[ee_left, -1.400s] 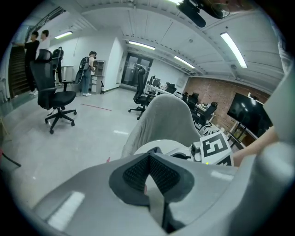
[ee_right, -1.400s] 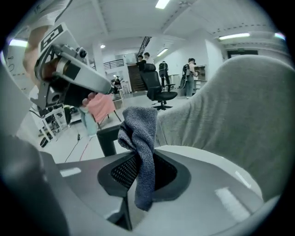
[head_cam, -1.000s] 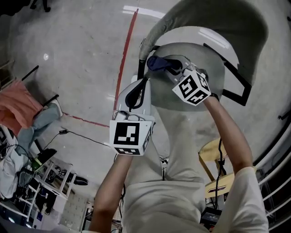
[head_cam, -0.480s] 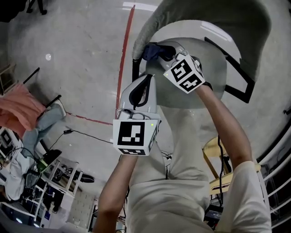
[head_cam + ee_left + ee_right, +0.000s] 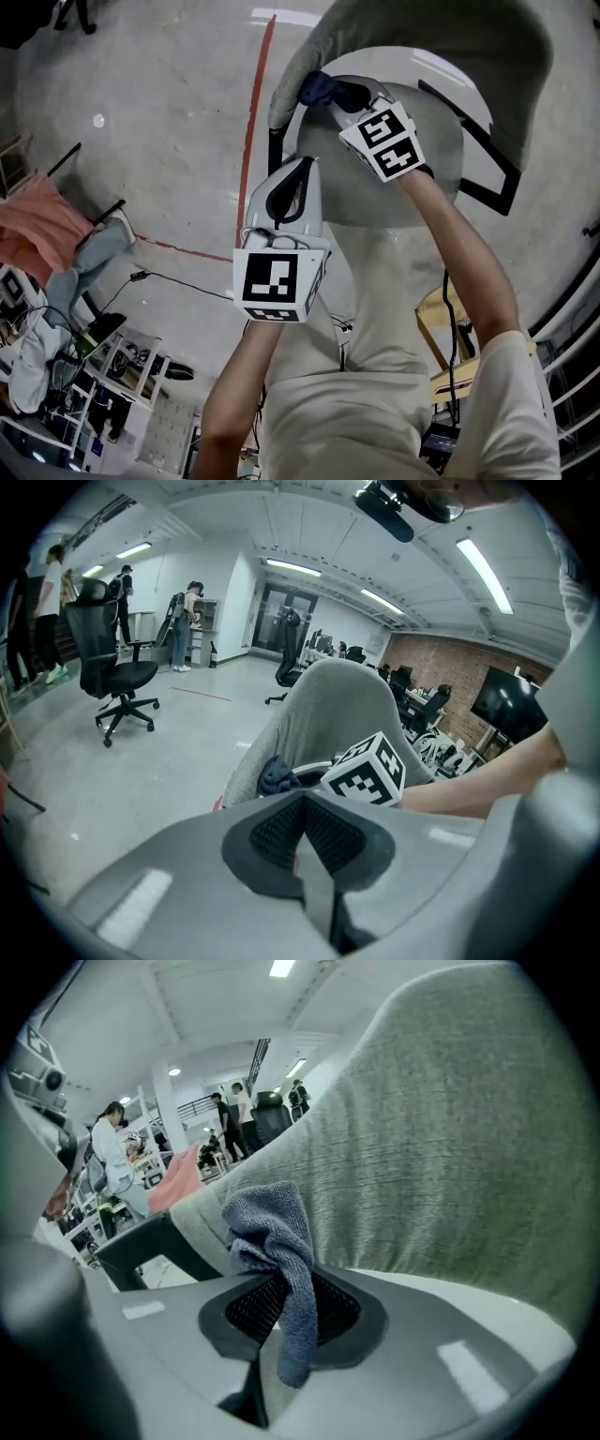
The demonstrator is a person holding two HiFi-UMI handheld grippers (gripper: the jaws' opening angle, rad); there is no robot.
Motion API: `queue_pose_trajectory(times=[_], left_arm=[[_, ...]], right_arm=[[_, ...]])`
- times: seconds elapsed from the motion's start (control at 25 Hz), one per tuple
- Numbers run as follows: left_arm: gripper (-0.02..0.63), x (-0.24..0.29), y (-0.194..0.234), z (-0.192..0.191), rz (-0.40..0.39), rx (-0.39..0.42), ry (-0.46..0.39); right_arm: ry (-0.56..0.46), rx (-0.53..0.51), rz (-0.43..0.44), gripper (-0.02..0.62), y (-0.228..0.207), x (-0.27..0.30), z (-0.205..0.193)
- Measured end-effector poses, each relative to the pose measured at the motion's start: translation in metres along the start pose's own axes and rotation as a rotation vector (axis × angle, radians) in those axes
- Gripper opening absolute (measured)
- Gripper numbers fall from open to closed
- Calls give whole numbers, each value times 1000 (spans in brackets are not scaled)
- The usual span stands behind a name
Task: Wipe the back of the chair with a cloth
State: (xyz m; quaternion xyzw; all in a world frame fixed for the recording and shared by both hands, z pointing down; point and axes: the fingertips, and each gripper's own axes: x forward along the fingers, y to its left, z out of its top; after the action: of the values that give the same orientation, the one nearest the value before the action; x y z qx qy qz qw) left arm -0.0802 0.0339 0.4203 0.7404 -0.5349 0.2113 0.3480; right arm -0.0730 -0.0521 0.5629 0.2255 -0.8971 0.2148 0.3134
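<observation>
While the right gripper (image 5: 281,1312) clamped the blue cloth (image 5: 270,1227) between its jaws, the cloth's bunched end sat at the side edge of the grey fabric chair back (image 5: 450,1138), apparently touching it. The left gripper (image 5: 302,829) hovered short of the chair, jaws closed together with nothing between them. Each gripper's cube (image 5: 391,142) bore black-and-white square code markers.

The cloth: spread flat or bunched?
Bunched. The cloth sits crumpled in folds, pinched between the right gripper's jaws, beside the chair back.
</observation>
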Motion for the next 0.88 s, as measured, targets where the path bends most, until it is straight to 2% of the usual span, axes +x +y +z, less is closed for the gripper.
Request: queue_pose_trajectory(times=[0.16,0.44,0.68,0.88], left_arm=[[2,1,-3,2,-3,8,1],[2,8,-12,3,-17,17,3],[2,11,-14,4,-23,25,8],[2,12,-15,4,-31,31,17]], right_arm=[[-11,39,-63,83,-27,-2,3],[1,83,-118,83,-55,-5,-5],[-28,228,-202,83,-86,-17,-13],[-40,291,-262,83,-105,-29,-19]])
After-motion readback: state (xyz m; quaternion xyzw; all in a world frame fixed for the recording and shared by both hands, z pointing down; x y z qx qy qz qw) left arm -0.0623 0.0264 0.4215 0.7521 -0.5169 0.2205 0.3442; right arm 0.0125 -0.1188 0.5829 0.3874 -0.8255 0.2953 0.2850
